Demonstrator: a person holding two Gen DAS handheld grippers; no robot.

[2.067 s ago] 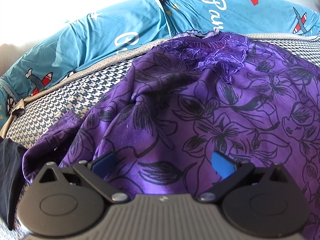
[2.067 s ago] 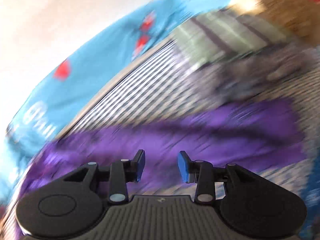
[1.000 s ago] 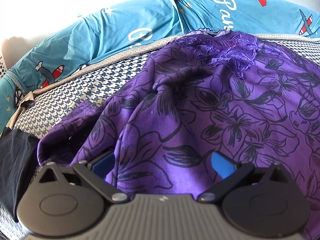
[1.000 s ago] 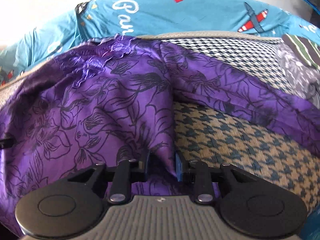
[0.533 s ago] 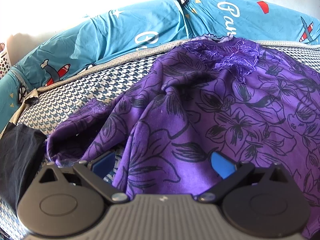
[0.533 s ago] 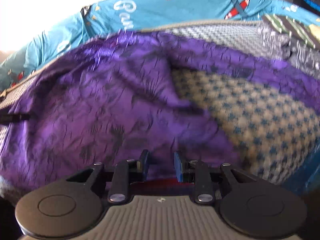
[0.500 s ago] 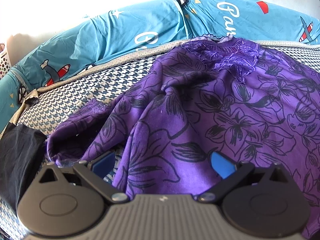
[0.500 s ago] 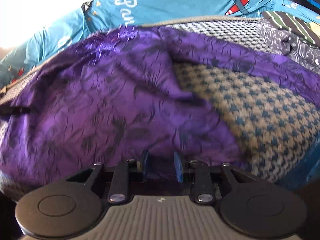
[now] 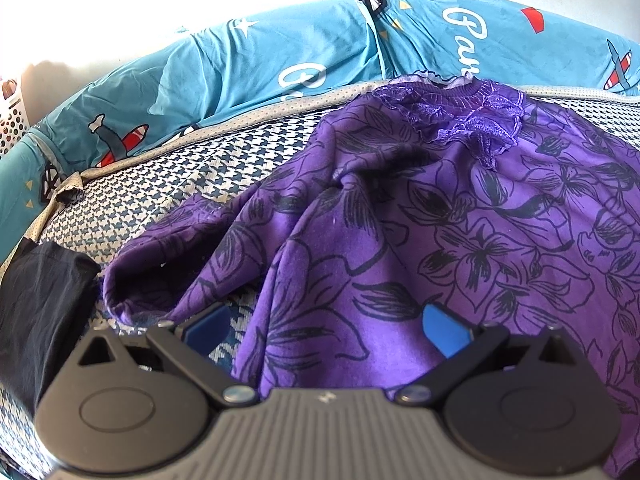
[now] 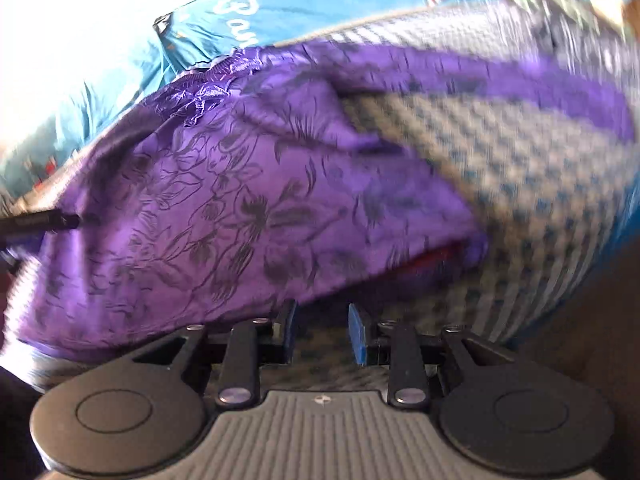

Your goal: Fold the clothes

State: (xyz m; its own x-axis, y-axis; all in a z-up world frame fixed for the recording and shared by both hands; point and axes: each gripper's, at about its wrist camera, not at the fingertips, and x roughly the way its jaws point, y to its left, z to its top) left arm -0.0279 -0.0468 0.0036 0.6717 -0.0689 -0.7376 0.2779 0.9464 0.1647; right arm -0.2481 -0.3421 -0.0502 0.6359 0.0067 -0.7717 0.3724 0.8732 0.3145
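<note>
A purple top with a black flower print [image 9: 460, 216] lies spread on the houndstooth bed cover [image 9: 168, 200], lace collar [image 9: 472, 120] at the far side. My left gripper [image 9: 324, 328] is open wide, and the top's near hem drapes loosely between its blue pads [image 9: 444, 332]. The left sleeve [image 9: 168, 264] lies crumpled beside it. In the blurred right wrist view the same top [image 10: 240, 200] fills the left half. My right gripper [image 10: 322, 334] sits just below the hem with a narrow gap, and only bed cover shows through it.
A blue airplane-print quilt [image 9: 280, 52] runs along the bed's far side. Dark folded cloth [image 9: 40, 300] lies at the left. A thin black rod [image 10: 40, 222] reaches in over the top at the left edge. The bed's near right corner [image 10: 540, 280] drops to dark floor.
My right gripper has drawn back and swung; the hem that lay between its fingers now lies above them. The left view has backed off slightly, showing more sleeve and bed cover.
</note>
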